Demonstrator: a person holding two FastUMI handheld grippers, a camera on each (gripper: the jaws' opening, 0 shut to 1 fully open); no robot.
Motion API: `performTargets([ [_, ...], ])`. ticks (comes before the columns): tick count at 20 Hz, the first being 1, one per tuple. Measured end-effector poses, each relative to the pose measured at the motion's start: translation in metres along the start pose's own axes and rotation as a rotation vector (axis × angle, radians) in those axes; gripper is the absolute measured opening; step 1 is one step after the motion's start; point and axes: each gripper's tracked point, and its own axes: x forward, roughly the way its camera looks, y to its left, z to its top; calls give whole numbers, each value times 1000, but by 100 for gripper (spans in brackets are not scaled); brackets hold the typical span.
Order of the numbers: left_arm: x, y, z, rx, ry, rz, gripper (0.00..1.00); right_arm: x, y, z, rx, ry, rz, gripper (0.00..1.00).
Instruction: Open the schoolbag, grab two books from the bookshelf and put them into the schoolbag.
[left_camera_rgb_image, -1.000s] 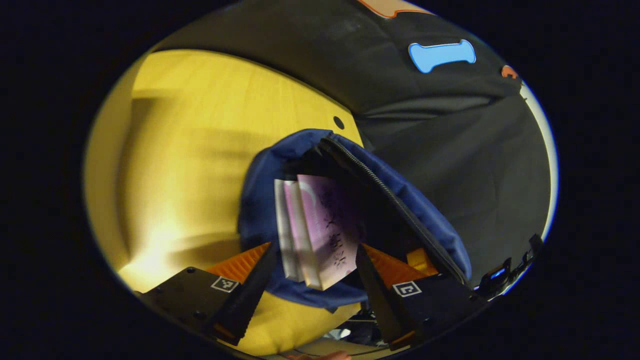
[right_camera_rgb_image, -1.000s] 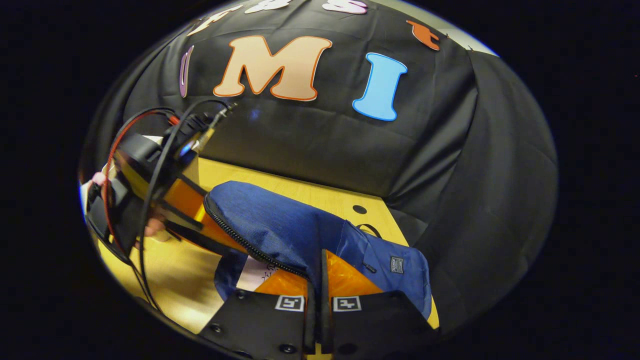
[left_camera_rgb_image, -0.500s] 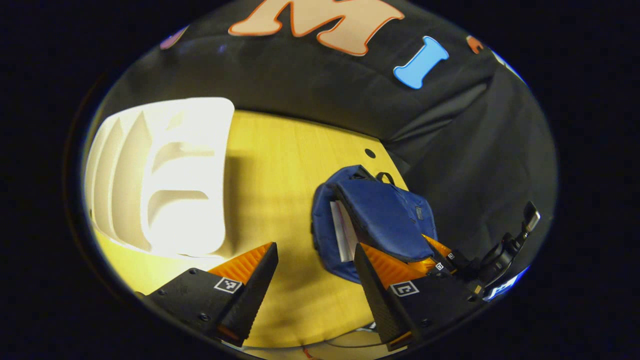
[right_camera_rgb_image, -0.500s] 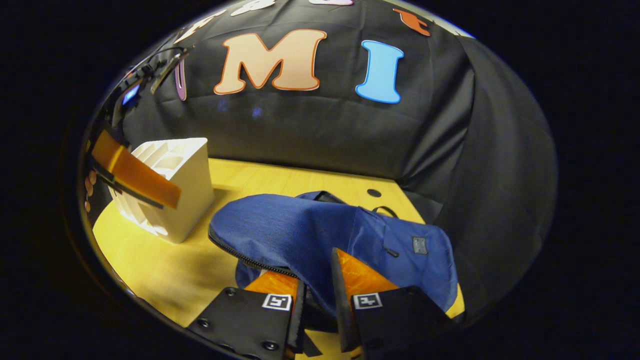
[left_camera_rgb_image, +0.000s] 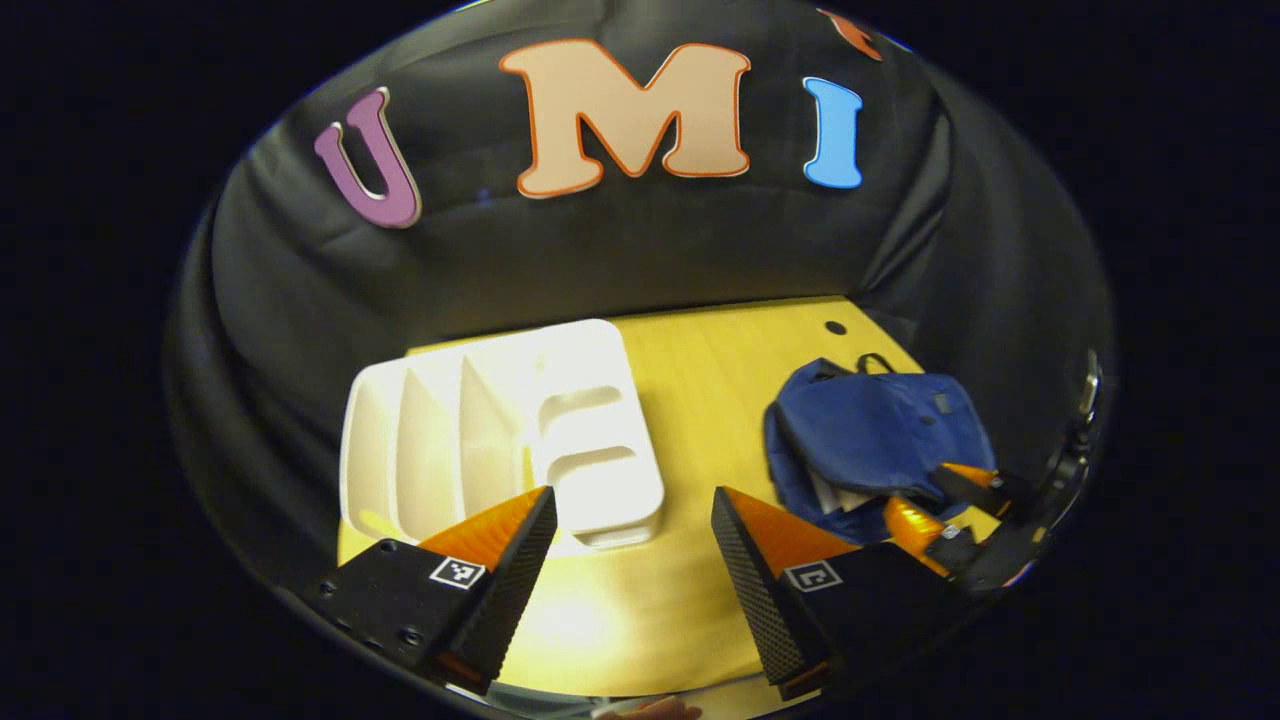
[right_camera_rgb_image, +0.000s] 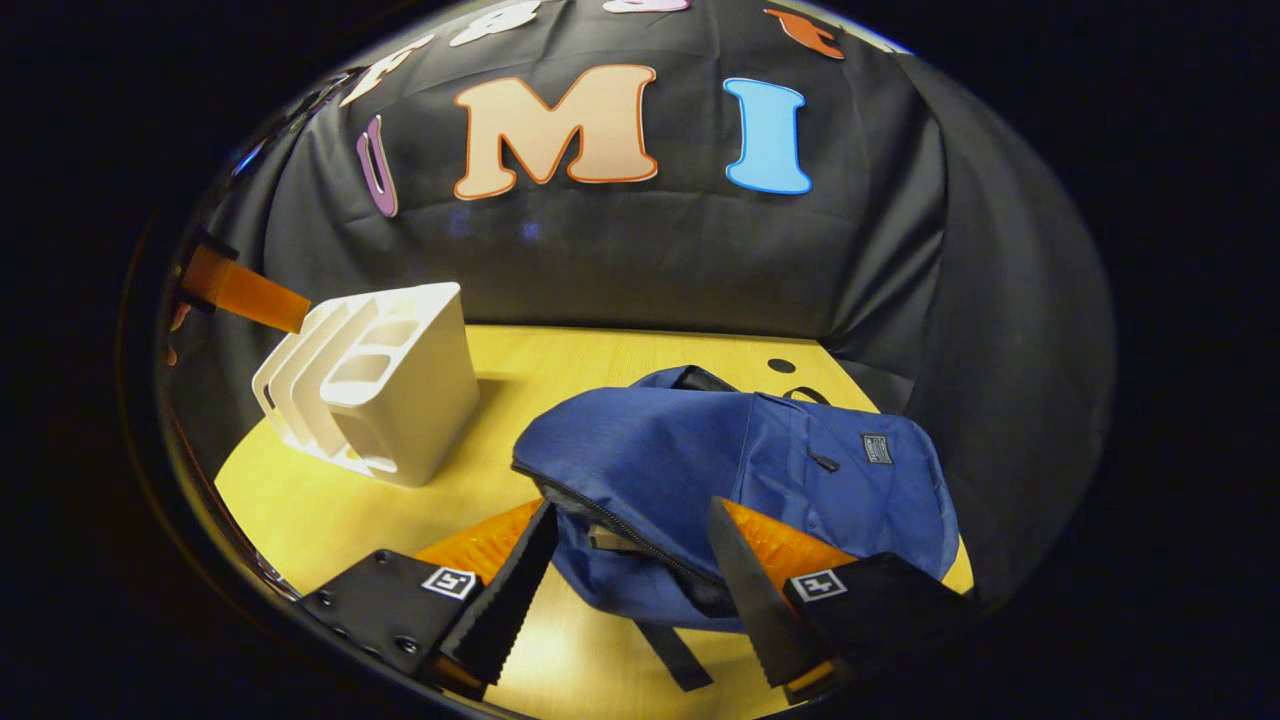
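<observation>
Both tools wide, empty | left tool (left_camera_rgb_image: 625, 560) above bookshelf (left_camera_rgb_image: 500, 440) | right tool (right_camera_rgb_image: 625, 585) at schoolbag (right_camera_rgb_image: 740, 480)

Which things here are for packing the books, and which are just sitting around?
For the job:
- blue fabric schoolbag, unzipped
- white plastic bookshelf, no books visible in its slots
- pale book edges inside the schoolbag

Just there:
- yellow wooden table

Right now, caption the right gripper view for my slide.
Open hand-held gripper before a blue schoolbag on the yellow table, white bookshelf behind.
</observation>
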Motion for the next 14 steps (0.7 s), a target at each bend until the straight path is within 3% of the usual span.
performTargets([
  [6, -42, 44, 17, 60, -65, 121, 96, -23, 20, 72, 40, -153, 27, 97],
  [9, -60, 66, 39, 18, -144, 169, 96, -33, 34, 121, 60, -263, 54, 100],
  [10, -66, 73, 46, -6, -168, 185, 95, -39, 39, 134, 71, -300, 68, 94],
  [13, -86, 101, 65, -44, -242, 275, 96, -49, 47, 164, 97, -372, 107, 99],
  [14, -91, 104, 69, -55, -260, 292, 96, -51, 46, 170, 96, -380, 104, 94],
])
